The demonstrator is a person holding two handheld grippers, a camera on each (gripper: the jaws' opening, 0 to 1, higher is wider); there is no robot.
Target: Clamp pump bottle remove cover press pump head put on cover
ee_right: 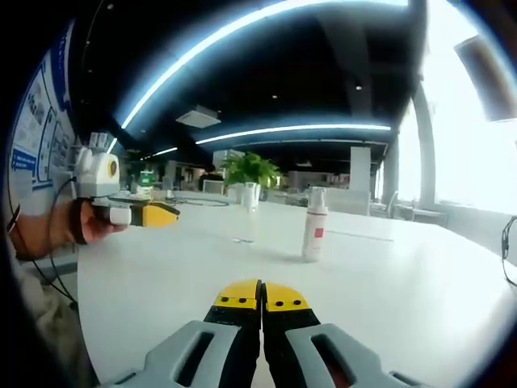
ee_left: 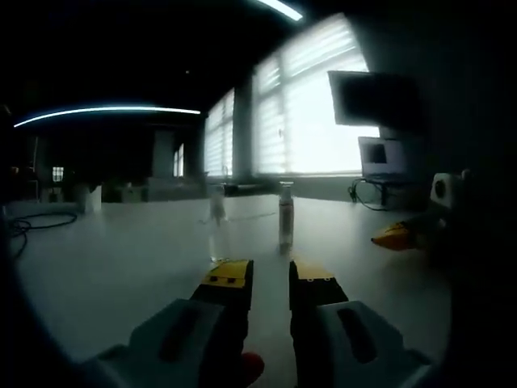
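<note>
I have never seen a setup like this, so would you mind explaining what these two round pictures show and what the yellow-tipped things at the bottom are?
There is no robot here. A person holds a two-jaw gripper in each hand, and a fisheye camera rides on each one, looking forward along its jaws.

In the left gripper view, the left gripper rises from the bottom; its yellow-tipped jaws stand slightly apart and hold nothing. In the right gripper view, the right gripper has its jaws closed together, also holding nothing. At the left of that view you see the person's hand carrying the other gripper.

Both face a white table. On it stands a pump bottle with its clear cover still on, untouched so far. Beside it stands a clear glass-like object; what it is I cannot tell. A potted plant sits farther back.
</note>
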